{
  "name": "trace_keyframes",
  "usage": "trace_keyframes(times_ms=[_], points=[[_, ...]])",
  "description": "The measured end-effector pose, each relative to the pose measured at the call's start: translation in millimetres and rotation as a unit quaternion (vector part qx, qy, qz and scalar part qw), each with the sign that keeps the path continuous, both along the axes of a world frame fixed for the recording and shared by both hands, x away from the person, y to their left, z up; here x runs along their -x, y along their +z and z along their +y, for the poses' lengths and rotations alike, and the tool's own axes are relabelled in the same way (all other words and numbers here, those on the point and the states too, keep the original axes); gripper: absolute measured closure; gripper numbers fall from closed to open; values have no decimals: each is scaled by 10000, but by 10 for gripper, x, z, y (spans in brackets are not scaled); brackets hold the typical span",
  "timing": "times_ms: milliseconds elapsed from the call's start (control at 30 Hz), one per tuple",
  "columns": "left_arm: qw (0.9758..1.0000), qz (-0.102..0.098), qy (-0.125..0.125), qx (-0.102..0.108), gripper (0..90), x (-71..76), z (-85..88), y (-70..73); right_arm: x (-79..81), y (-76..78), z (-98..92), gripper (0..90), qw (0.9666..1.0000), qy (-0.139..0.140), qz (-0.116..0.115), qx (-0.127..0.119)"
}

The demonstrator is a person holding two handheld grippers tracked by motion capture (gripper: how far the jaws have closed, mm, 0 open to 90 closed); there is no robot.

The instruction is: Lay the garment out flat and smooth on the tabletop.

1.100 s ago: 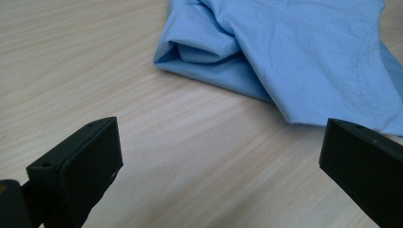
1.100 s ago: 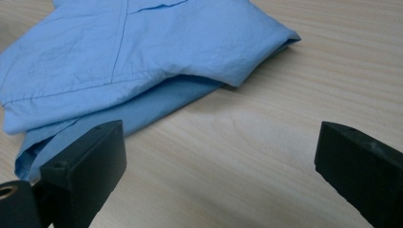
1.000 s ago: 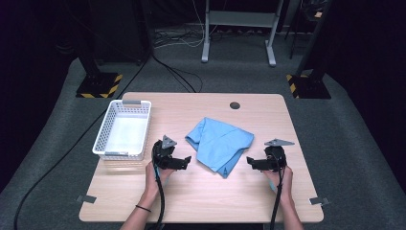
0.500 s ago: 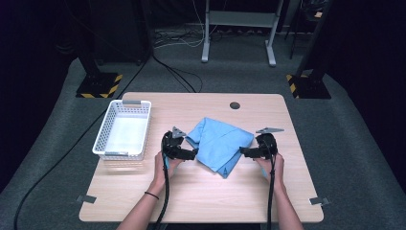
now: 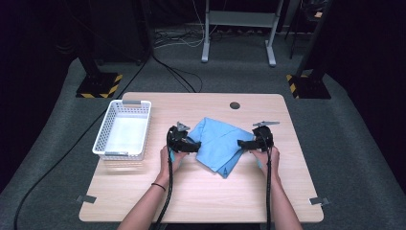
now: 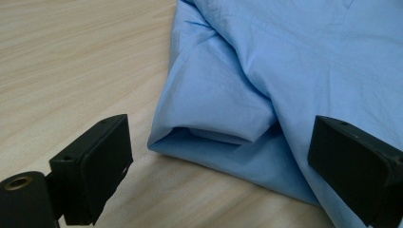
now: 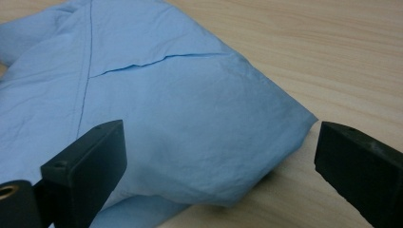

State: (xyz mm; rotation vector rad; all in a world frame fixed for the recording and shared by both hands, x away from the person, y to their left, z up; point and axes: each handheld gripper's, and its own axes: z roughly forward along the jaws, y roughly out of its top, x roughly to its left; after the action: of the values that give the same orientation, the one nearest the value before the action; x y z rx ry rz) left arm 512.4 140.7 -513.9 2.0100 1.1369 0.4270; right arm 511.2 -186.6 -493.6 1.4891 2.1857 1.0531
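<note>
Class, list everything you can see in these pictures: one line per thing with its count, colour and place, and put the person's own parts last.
Table: one, light wood, centre of the high view.
Cloth: one, light blue, crumpled at mid-table between the grippers.
Basket: one, white, on the table's left side.
Cable hole: one, dark, near the table's far edge.
Hazard-striped bases: two, black and yellow, on the floor beyond the table.
Floor cables: several, black, on the grey carpet.
Left gripper: one, black, jaws open around the cloth's left edge, closing lately.
Right gripper: one, black, jaws open at the cloth's right corner.
Forearms: two, from the bottom edge.
</note>
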Motion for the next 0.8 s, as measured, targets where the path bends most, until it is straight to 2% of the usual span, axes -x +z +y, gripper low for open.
trace_keyframes(times_ms=[100,267,333,367,433,500,600,700,800], points=[[10000,-15,45,-58,140,-31,-12,-17,-43,-35,28,46,10000,-21,34,49],[9998,43,40,-172,310,-68,-24,-61,-76,-114,75,163,9996,8,168,207],[9995,-81,115,-296,425,-46,-38,-86,-75,-133,79,245,9996,15,176,215],[9996,-110,101,-248,470,-38,-39,-91,-70,-138,80,291,9997,23,166,199],[9996,-164,62,-234,558,-29,-49,-95,-40,-147,95,421,9994,29,7,338],[9996,-190,28,-228,628,-20,-66,-95,-12,-174,127,525,9988,52,-31,485],[9990,-265,-31,-355,729,-1,-115,-87,31,-193,158,651,9983,123,-122,548],[9983,-307,-56,-486,782,23,-147,-80,62,-196,180,741,9979,167,-190,597],[9991,-215,-52,-367,789,37,-135,-78,107,-192,204,781,9970,185,-249,703]])
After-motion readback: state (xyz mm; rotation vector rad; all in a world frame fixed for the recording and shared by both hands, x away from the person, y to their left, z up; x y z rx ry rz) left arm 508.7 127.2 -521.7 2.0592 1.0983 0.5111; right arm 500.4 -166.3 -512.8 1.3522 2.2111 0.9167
